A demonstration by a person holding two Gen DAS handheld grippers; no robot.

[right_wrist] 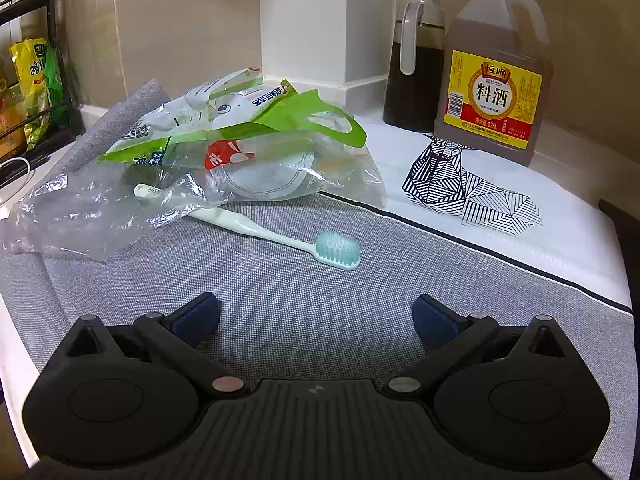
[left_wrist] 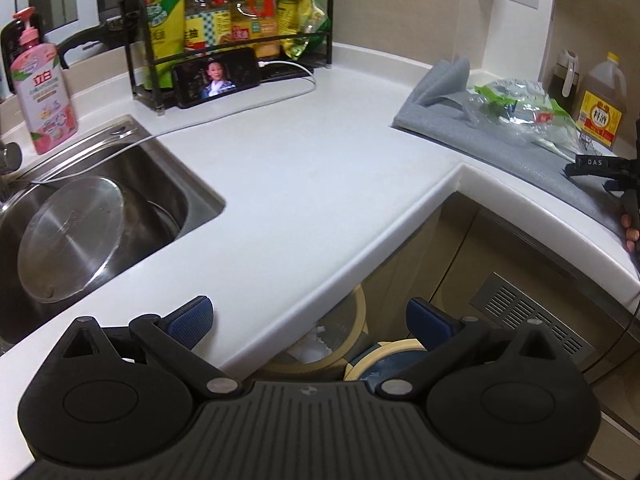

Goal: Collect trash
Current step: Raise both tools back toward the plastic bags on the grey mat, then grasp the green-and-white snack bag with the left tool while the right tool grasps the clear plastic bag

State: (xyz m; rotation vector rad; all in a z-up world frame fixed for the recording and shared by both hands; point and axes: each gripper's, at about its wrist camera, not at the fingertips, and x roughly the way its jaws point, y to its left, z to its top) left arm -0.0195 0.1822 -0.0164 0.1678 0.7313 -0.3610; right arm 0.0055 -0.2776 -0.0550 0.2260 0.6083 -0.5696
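- The right gripper (right_wrist: 316, 316) sits at the bottom centre of its view, jaws wide and empty, low over the grey mat (right_wrist: 280, 300).
- Ahead of it, in the left half of that view, a crumpled clear-and-green plastic bag (right_wrist: 224, 140) lies on the mat, uncollected; a toothbrush (right_wrist: 280, 236) runs from under the bag toward frame centre, bristle head nearest the gripper.
- The left gripper (left_wrist: 308, 322), bottom centre of its view, also has its jaws wide with nothing in them, poised past the white tabletop (left_wrist: 300, 168) edge above a lined bin (left_wrist: 344, 332) on the floor.
- In that view the bag shows at upper right.
- Judged from this, collection has barely begun: bag, and perhaps the toothbrush, remain to be picked up and binned.
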